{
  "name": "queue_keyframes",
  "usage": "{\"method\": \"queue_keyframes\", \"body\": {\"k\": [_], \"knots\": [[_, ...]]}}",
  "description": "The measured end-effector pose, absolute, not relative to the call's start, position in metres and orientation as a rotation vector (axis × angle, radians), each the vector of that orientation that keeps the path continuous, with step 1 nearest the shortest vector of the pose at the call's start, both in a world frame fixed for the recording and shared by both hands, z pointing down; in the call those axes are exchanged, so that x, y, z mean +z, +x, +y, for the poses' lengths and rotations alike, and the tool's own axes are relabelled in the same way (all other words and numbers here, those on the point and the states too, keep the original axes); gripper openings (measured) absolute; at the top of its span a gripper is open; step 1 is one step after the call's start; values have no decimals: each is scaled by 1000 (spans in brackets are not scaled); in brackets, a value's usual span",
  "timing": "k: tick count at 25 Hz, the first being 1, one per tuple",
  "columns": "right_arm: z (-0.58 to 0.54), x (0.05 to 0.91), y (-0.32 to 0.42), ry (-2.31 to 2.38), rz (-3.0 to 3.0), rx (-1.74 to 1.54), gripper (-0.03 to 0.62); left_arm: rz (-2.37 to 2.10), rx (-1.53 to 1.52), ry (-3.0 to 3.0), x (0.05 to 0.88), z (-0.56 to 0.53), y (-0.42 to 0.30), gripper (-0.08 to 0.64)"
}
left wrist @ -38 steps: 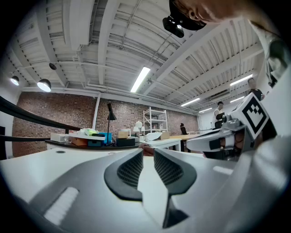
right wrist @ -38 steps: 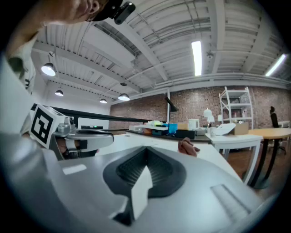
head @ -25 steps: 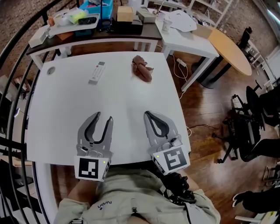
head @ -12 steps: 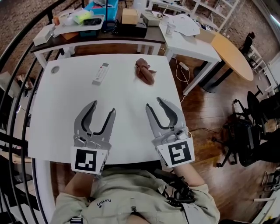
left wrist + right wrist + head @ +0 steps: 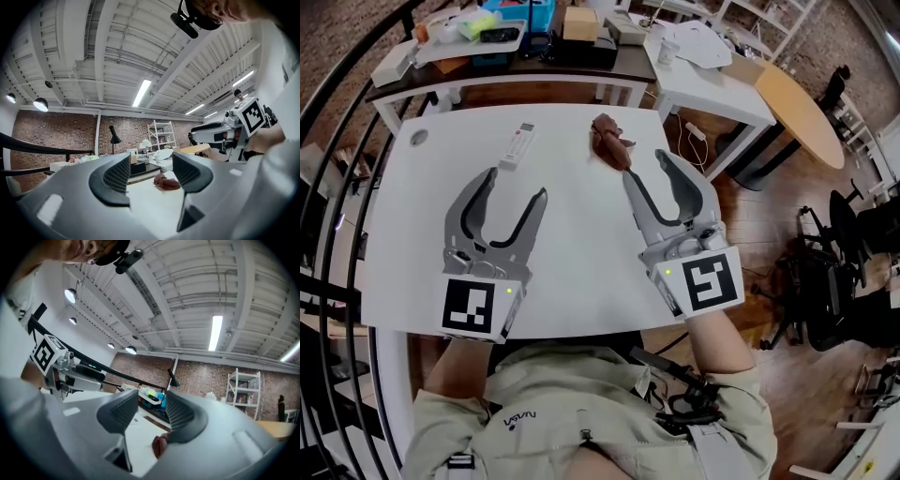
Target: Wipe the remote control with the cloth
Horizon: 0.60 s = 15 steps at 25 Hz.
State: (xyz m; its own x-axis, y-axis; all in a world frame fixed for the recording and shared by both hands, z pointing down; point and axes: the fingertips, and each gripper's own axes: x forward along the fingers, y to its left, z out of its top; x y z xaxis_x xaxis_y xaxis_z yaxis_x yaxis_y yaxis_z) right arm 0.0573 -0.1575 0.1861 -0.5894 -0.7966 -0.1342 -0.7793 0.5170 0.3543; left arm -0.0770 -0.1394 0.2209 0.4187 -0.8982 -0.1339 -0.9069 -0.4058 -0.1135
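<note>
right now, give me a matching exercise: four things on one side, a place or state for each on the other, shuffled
1 remote control
2 cloth
3 left gripper
4 right gripper

a crumpled, reddish-brown
b open, nearest the cloth
c white, lying flat
d open, nearest the remote control

Pairs: 1c, 2a, 3d, 4b.
Both grippers' jaws have just been opening and hold nothing.

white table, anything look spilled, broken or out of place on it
Nothing stands out. The remote control lies flat near the far edge of the table; the brown cloth sits crumpled to its right, apart from it.
</note>
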Motion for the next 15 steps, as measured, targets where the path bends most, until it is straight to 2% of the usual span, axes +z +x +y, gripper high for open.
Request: {"method": "queue_keyframes", "body": {"k": [15], "knots": [[-254, 128, 73, 1475, -2572, -592, 250, 1604, -11, -2476, 165, -205, -104, 298]]}}
